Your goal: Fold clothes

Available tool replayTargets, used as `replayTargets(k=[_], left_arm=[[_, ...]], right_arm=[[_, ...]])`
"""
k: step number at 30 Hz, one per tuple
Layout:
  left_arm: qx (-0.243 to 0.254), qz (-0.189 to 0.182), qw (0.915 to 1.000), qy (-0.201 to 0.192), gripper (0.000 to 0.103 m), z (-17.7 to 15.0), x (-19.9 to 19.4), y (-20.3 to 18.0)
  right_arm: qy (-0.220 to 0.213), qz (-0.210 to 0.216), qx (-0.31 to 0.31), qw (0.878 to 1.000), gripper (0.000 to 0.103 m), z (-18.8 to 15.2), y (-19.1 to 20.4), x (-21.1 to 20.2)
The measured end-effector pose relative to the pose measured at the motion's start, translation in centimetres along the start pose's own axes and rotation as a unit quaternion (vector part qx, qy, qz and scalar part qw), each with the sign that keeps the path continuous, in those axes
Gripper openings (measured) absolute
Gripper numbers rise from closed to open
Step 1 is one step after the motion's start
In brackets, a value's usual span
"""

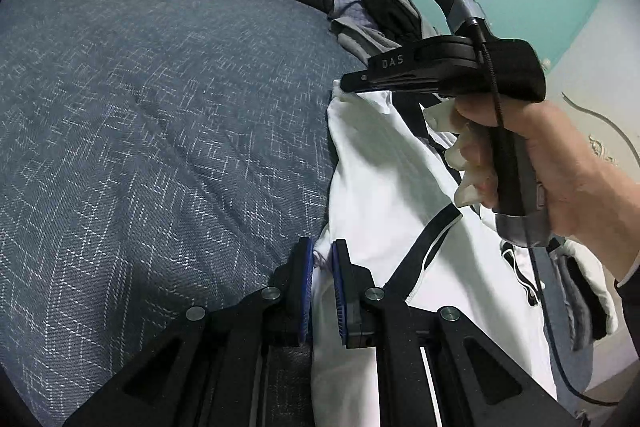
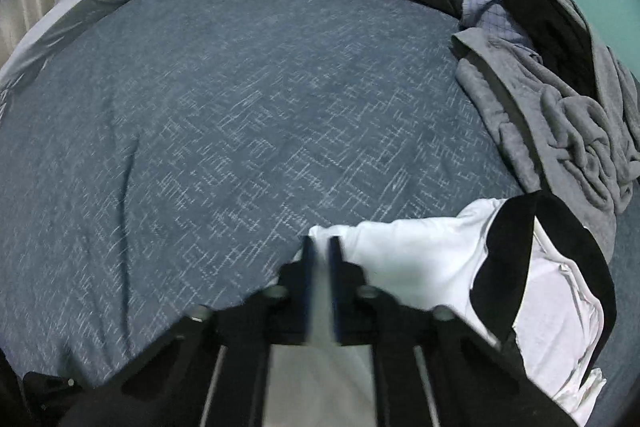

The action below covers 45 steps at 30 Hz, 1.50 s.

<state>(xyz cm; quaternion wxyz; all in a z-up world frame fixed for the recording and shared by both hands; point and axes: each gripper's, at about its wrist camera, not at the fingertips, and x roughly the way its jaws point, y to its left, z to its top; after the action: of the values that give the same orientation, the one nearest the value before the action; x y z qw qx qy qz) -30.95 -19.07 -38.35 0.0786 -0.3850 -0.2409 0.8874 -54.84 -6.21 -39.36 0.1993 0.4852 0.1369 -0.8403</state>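
The left gripper (image 1: pixel 321 259) pinches an edge of the white garment with black trim (image 1: pixel 384 163) between its blue pads, and the right gripper (image 2: pixel 321 251) clamps another edge of it. The garment hangs raised over the blue bedspread (image 1: pixel 140 107); a pile of grey and black clothes (image 2: pixel 560 87) lies near the wall

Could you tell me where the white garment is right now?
The white garment hangs over the blue bedspread's right edge, held between both grippers, left and right.
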Motion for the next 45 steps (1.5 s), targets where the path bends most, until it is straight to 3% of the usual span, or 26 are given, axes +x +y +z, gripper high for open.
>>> replayTargets(k=[7,12,13,16,17,20,22,24,33,39,42,45], left_arm=[[-0.003,-0.001,1.0,0.002,0.01,-0.1,0.1,0.2],[-0.005,-0.001,1.0,0.002,0.01,0.0,0.1,0.1],[-0.005,-0.001,1.0,0.002,0.01,0.0,0.1,0.1],[-0.005,-0.001,1.0,0.002,0.01,-0.2,0.0,0.0],[-0.005,-0.001,1.0,0.001,0.01,-0.2,0.0,0.0],[-0.006,-0.001,1.0,0.002,0.01,-0.3,0.0,-0.1],[-0.007,-0.002,1.0,0.002,0.01,-0.3,-0.1,0.0],[-0.008,-0.002,1.0,0.002,0.01,0.0,0.0,0.0],[-0.011,-0.003,0.9999,0.004,0.008,-0.2,-0.1,0.2],[-0.015,-0.007,0.9998,0.005,0.008,-0.4,-0.5,0.5],[-0.016,-0.007,0.9998,0.006,0.008,-0.4,-0.6,0.6],[-0.016,-0.007,0.9998,0.006,0.008,-0.5,-0.7,0.8]], right_arm=[[-0.043,-0.005,0.05,0.998,0.0,0.5,-2.6,-1.4],[-0.014,0.053,0.054,0.997,0.001,0.9,-2.6,-0.7],[-0.012,0.047,0.046,0.998,0.004,1.0,-2.3,-0.6],[-0.002,0.03,0.026,0.999,0.031,1.3,-1.6,-0.2],[0.004,0.026,0.021,0.999,0.031,1.4,-1.5,0.1],[0.017,0.008,0.001,1.0,0.028,1.4,-0.8,1.0],[0.019,-0.01,-0.013,1.0,0.007,1.2,-0.5,1.4],[0.017,-0.017,-0.017,1.0,0.003,1.1,-0.5,1.7],[-0.042,-0.01,0.069,0.997,0.002,3.0,-4.2,0.0],[-0.047,0.066,0.17,0.982,0.002,2.8,-6.7,1.7],[-0.055,0.058,0.192,0.978,0.003,2.2,-6.9,0.8],[-0.045,0.055,0.166,0.984,0.003,2.8,-5.9,0.7]])
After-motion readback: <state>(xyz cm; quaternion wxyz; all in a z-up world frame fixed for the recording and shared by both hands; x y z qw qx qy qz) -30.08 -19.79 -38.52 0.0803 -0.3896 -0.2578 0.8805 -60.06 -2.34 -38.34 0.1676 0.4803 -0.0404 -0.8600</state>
